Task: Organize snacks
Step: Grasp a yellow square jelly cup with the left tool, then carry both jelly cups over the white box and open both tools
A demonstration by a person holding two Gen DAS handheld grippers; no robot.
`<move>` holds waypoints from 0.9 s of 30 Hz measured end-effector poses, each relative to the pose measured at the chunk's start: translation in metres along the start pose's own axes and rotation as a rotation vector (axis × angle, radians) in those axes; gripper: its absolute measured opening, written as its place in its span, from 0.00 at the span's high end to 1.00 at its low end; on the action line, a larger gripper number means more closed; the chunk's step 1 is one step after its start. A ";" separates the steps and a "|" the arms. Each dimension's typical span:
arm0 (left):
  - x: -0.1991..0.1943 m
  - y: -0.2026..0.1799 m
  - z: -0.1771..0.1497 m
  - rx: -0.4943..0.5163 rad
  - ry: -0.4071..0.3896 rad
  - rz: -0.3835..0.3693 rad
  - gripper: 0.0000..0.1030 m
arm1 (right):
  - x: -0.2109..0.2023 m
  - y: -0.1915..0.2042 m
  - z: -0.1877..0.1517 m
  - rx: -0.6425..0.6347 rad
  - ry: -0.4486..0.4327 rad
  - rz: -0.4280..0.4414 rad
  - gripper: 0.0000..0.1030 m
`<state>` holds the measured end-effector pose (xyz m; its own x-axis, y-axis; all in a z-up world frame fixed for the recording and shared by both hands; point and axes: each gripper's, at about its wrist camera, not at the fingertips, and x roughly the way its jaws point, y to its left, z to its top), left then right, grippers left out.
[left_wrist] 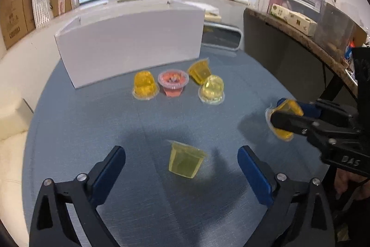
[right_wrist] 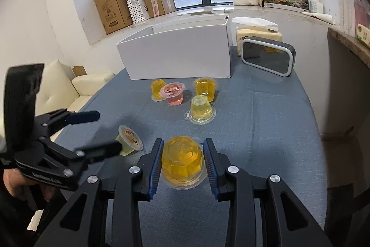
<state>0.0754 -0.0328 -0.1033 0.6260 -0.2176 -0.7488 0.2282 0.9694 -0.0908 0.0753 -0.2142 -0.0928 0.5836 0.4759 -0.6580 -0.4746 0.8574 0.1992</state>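
Nearest on the blue tablecloth (right_wrist: 266, 131), an orange jelly cup (right_wrist: 182, 160) is pinched by the right gripper (right_wrist: 182, 164); whether it is lifted cannot be told. Left of it, a pale yellow cup (left_wrist: 186, 160) is flanked, untouched, by the spread left gripper (left_wrist: 181, 162). Farther off, four cups (right_wrist: 201, 111) are clustered before a white box (right_wrist: 180, 54).

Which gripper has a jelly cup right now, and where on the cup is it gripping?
The right gripper holds an orange jelly cup, its fingers pressed on opposite side walls. The left gripper is open, holding nothing; a pale yellow cup lies between its fingers.
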 end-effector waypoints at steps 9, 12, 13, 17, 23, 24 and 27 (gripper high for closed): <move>0.026 0.002 -0.005 -0.026 0.071 -0.045 0.55 | -0.004 0.001 0.000 -0.005 -0.008 0.002 0.63; 0.023 0.001 -0.006 -0.017 0.063 -0.046 0.55 | -0.004 0.000 -0.001 -0.001 -0.007 0.002 0.63; 0.021 0.001 -0.006 -0.017 0.056 -0.054 0.55 | -0.004 0.000 -0.001 -0.001 -0.007 0.003 0.63; 0.006 0.002 0.001 -0.023 0.012 -0.065 0.55 | -0.003 0.001 0.000 -0.001 -0.007 0.006 0.63; -0.023 0.010 0.028 -0.013 -0.073 -0.062 0.55 | -0.001 0.005 0.013 -0.019 -0.021 0.017 0.63; -0.027 0.012 0.034 -0.012 -0.090 -0.057 0.55 | 0.000 0.006 0.019 -0.023 -0.027 0.020 0.63; -0.038 0.025 0.060 -0.009 -0.142 -0.036 0.55 | 0.001 0.008 0.043 -0.034 -0.060 0.039 0.63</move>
<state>0.1022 -0.0076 -0.0372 0.7167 -0.2660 -0.6446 0.2468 0.9613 -0.1223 0.1003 -0.1980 -0.0608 0.6023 0.5201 -0.6056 -0.5189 0.8316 0.1981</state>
